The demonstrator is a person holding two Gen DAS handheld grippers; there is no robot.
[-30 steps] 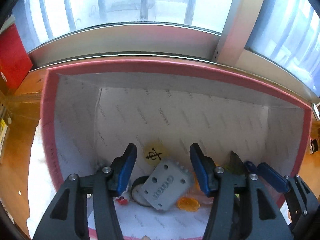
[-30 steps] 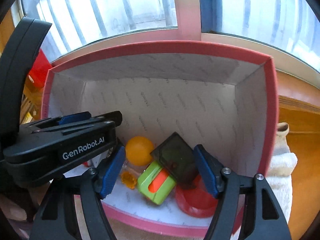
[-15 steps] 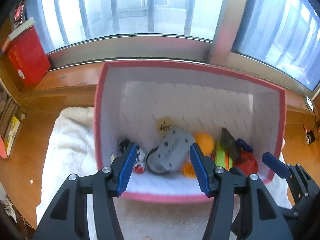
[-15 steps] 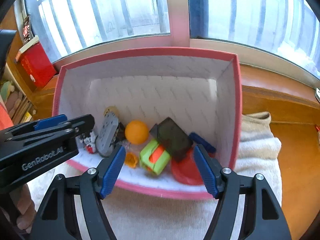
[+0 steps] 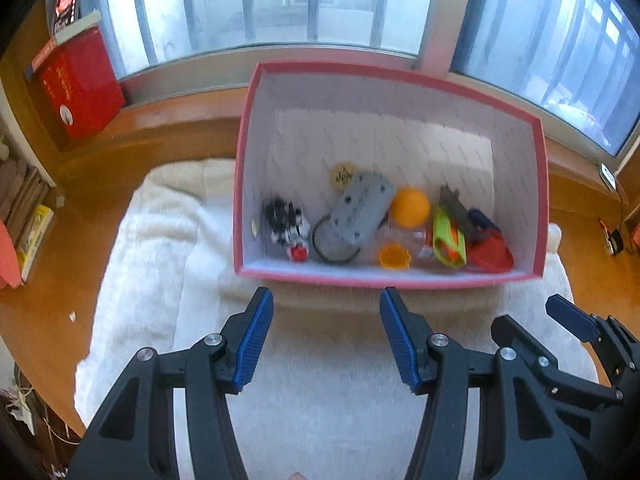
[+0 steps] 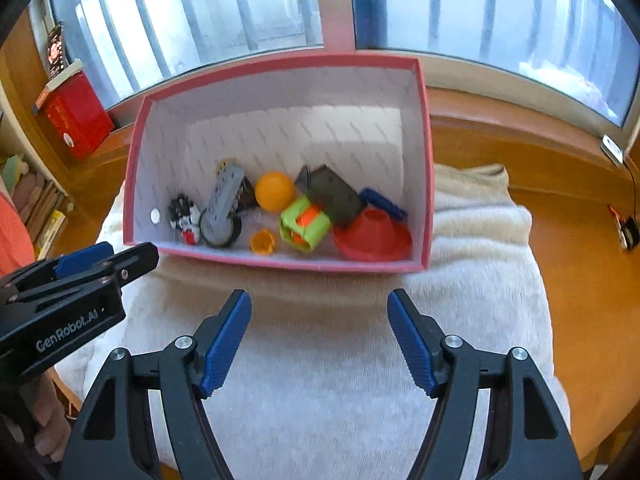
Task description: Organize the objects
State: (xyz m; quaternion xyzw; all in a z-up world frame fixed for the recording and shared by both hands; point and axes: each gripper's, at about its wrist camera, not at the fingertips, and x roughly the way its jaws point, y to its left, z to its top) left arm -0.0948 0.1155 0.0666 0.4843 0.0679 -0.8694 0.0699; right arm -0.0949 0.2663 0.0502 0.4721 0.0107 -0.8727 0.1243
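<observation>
I see the white fleecy towel spread over the wooden sill, and on it the pink-rimmed box beneath the window; a red book stands well apart at the far left; inside the box, along its near wall, lie a red dish, a grey studded block, a green-and-orange toy, an orange ball and a small orange cap; my left gripper and right gripper both hang over the towel just short of the box, fingers spread wide, holding nothing.
</observation>
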